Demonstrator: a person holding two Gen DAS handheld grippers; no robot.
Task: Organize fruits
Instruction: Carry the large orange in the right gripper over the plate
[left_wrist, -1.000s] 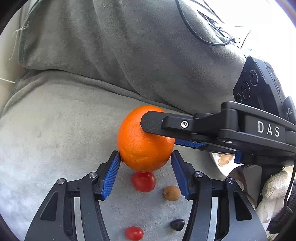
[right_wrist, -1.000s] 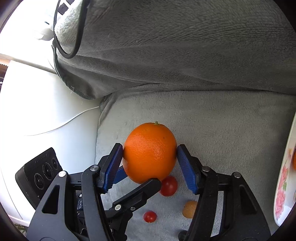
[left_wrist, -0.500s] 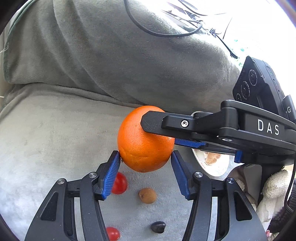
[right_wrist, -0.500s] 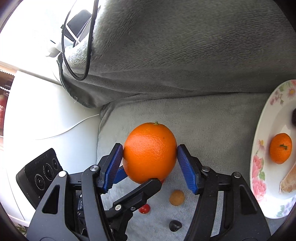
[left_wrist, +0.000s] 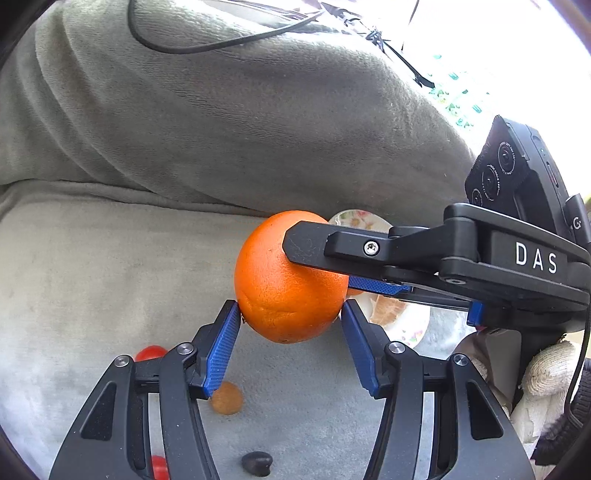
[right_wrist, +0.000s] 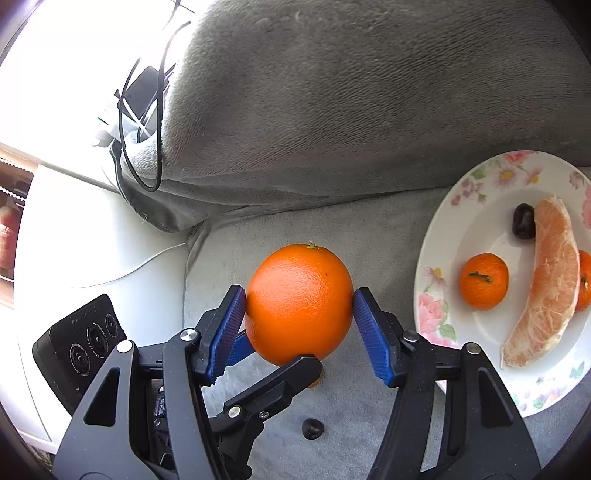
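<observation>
Both grippers clamp one large round orange (right_wrist: 299, 304): the right gripper (right_wrist: 299, 314) squeezes its sides, the left gripper (left_wrist: 290, 323) pinches it from below, well above the grey plush sofa cushion (left_wrist: 92, 266). To do this well, I judge one gripper should let go before the other carries it. Set it gently on a bare part of the floral white plate (right_wrist: 437, 266), clear of the small mandarin (right_wrist: 483, 280) and peeled segment (right_wrist: 546, 291).

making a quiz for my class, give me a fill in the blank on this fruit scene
1. Both tools grip one large ____ fruit.
2. The flowered plate holds a peeled citrus ____.
3. The mandarin lies ____ the plate.
4. The couch cushion is ____ in colour.

Missing words: orange; segment; on; grey
</observation>
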